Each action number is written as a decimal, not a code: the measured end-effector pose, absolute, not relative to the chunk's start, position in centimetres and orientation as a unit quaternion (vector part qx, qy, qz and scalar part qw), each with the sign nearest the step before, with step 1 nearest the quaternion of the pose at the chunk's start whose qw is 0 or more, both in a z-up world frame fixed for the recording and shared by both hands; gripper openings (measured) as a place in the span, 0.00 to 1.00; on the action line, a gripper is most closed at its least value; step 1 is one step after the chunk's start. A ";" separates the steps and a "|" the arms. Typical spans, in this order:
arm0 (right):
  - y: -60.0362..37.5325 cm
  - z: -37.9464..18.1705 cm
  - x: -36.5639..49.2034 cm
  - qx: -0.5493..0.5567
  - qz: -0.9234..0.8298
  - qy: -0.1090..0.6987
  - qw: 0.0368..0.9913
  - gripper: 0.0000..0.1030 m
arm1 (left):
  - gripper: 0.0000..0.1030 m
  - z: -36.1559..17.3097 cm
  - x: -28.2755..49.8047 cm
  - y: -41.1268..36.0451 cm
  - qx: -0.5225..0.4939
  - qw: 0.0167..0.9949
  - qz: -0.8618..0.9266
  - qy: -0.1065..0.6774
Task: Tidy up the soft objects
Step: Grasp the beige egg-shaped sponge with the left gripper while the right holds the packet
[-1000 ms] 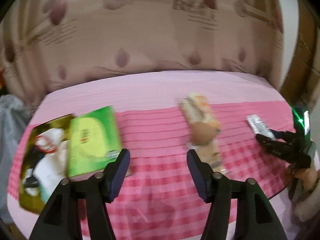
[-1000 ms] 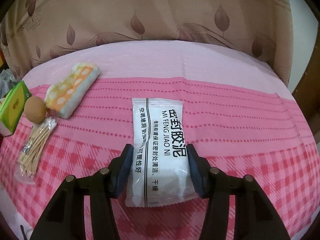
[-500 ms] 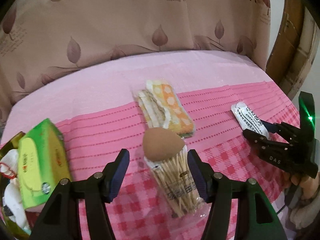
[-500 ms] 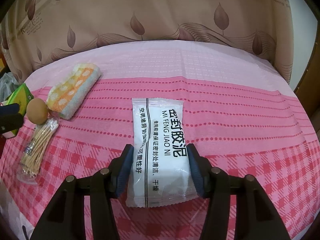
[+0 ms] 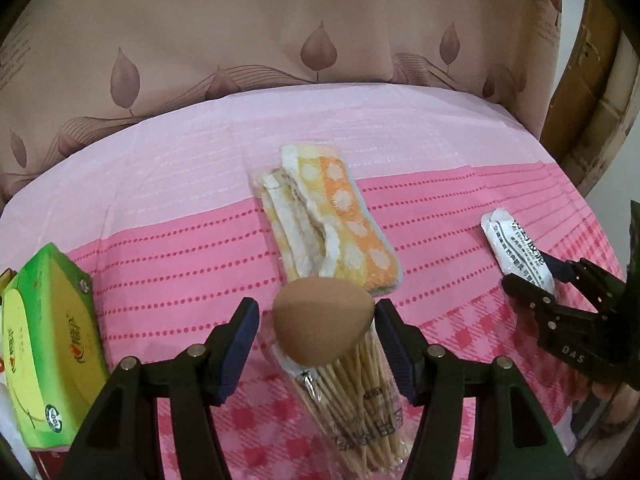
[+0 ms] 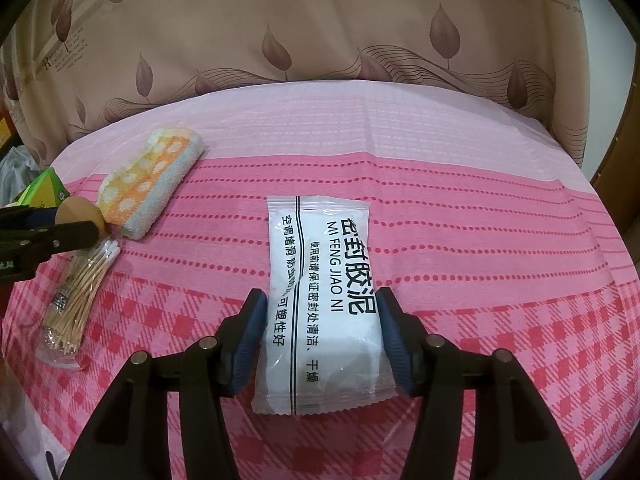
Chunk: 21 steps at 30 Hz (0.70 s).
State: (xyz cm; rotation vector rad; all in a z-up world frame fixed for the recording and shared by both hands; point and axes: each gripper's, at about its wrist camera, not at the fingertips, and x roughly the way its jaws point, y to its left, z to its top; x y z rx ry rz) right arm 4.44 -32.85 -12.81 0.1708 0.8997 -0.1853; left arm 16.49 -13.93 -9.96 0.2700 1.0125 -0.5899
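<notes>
At lower centre of the left wrist view, the left gripper (image 5: 316, 344) stands wide open around a tan egg-shaped sponge (image 5: 324, 322) resting on a packet of cotton swabs (image 5: 356, 396), its pads clear of it. In the right wrist view, the right gripper (image 6: 322, 338) is opening, a white sealing-clay packet (image 6: 320, 300) lying between its jaws on the pink cloth (image 6: 480, 240). A folded orange towel (image 5: 332, 220) lies at centre of the left view, just above the sponge.
</notes>
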 end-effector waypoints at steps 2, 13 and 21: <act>-32.8 -12.8 4.5 0.083 -0.089 0.434 0.893 0.53 | 0.60 -10.1 16.5 -14.0 0.121 0.823 -0.284 0.476; -32.6 -12.8 4.5 0.083 -0.089 0.433 0.893 0.54 | 0.49 -9.6 16.4 -12.7 0.080 0.825 -0.302 0.471; -32.7 -12.7 4.5 0.084 -0.089 0.433 0.893 0.54 | 0.49 -8.3 15.6 -12.0 0.087 0.833 -0.294 0.461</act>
